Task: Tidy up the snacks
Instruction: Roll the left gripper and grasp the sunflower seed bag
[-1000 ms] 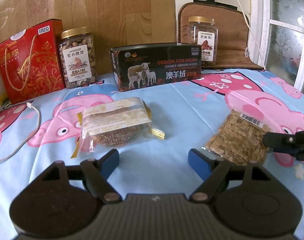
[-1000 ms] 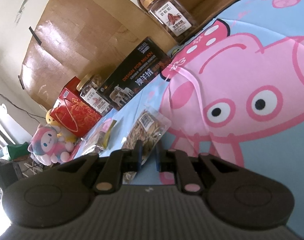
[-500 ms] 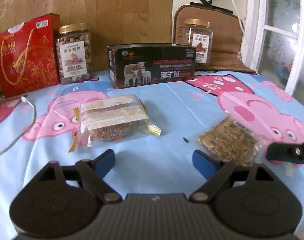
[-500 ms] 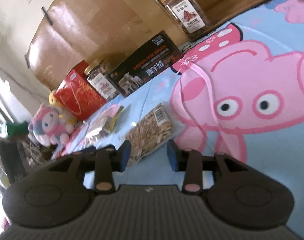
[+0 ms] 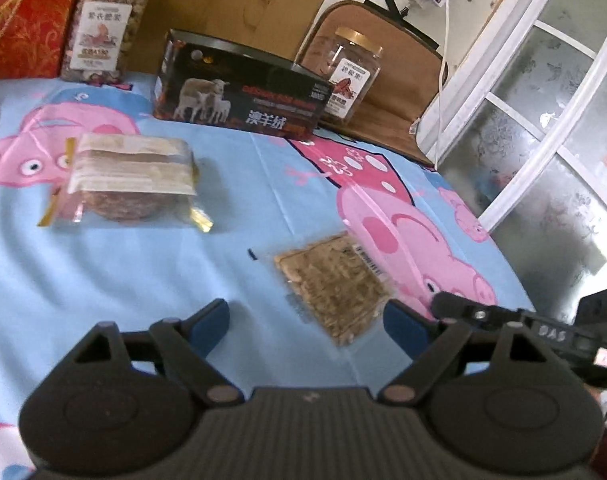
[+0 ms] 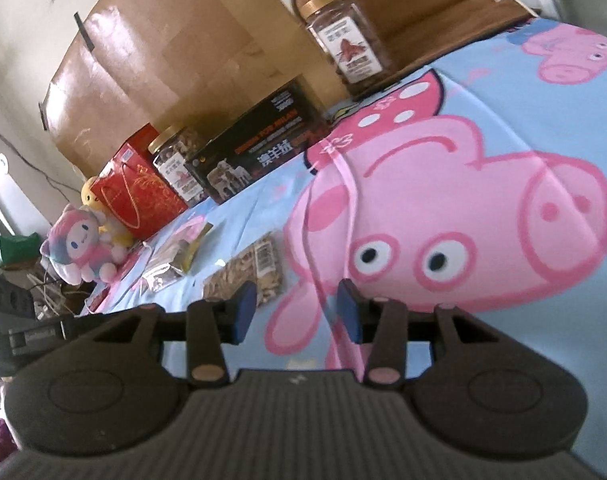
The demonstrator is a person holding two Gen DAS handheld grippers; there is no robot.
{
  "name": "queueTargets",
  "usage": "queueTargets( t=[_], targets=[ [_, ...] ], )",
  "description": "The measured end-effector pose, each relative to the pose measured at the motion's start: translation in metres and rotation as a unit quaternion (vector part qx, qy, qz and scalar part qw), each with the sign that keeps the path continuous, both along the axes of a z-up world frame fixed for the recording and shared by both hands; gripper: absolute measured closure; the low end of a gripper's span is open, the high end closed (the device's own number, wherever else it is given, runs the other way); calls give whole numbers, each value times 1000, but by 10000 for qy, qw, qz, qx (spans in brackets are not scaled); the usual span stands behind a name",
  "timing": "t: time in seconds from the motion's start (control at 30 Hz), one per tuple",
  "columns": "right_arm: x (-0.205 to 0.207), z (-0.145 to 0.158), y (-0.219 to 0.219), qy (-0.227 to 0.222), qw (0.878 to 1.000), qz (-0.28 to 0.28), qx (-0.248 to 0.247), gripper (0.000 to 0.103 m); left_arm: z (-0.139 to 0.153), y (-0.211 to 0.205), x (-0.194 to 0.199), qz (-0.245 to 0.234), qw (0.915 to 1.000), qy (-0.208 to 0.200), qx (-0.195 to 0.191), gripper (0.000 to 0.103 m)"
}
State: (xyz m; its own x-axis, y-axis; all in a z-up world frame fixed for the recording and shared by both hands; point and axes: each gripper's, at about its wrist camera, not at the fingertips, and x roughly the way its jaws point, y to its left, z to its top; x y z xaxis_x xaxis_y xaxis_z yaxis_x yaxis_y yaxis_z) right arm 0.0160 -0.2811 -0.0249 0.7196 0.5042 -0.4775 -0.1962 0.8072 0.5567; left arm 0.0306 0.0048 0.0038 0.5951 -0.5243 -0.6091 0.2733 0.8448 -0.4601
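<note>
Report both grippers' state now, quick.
Left gripper: open, holding nothing; the seed packet lies on the cloth ahead of it.
Right gripper: open, holding nothing.

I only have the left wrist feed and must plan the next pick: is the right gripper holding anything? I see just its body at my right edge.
Observer: No. The right gripper is open, with only cloth showing between its pads.
Operator: Where does it point relative to the seed packet?
Observer: The seed packet lies flat just ahead of its left pad, off to the left of the gap.
Operator: The red gift bag is cut off for me. Is anything beyond it?
Observer: Yes, a pink plush toy sits next to the red gift bag, at the far end of the row.
</note>
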Motion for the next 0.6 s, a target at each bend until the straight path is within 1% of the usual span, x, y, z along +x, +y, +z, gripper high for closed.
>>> queueTargets(
  t=[0.13,0.2,0.23,0.27,0.3,0.33,0.37,0.4,0.43,0.47,0.5,0.57,0.6],
  targets=[
    [5,-2,7,-52,9999,115,61,55,-4,1,11,-107,9977,283,-612,16],
    [7,-2,10,-44,9998,177,115,55,-8,2,17,-168,9938,459,-995,18],
    [9,-3,11,-9,9995,241,204,54,-12,3,21,-223,9897,616,-1276,18],
    [10,-4,12,33,9991,274,330,53,-14,5,24,-182,9867,683,-1466,20],
    [10,-4,11,32,9989,248,393,53,-17,7,27,-211,9829,791,-1647,25],
    [11,-5,11,45,9985,281,476,53,-19,9,28,-183,9804,814,-1785,29],
    [11,-7,10,40,9980,284,565,53,-22,13,30,-205,9758,880,-1993,37],
    [11,-7,9,36,9977,289,612,54,-26,16,32,-260,9686,980,-2269,44],
    [11,-7,9,27,9977,294,608,55,-28,19,32,-290,9632,1025,-2466,46],
    [10,-7,9,1,9979,306,570,56,-29,20,34,-303,9601,1006,-2592,51],
    [10,-7,10,-21,9980,318,545,56,-28,20,34,-332,9596,936,-2634,54],
    [10,-7,11,-70,9982,335,501,56,-24,17,36,-437,9599,820,-2645,56],
    [11,-7,12,-99,9982,345,481,56,-22,13,37,-464,9619,793,-2576,56]
  ],
)
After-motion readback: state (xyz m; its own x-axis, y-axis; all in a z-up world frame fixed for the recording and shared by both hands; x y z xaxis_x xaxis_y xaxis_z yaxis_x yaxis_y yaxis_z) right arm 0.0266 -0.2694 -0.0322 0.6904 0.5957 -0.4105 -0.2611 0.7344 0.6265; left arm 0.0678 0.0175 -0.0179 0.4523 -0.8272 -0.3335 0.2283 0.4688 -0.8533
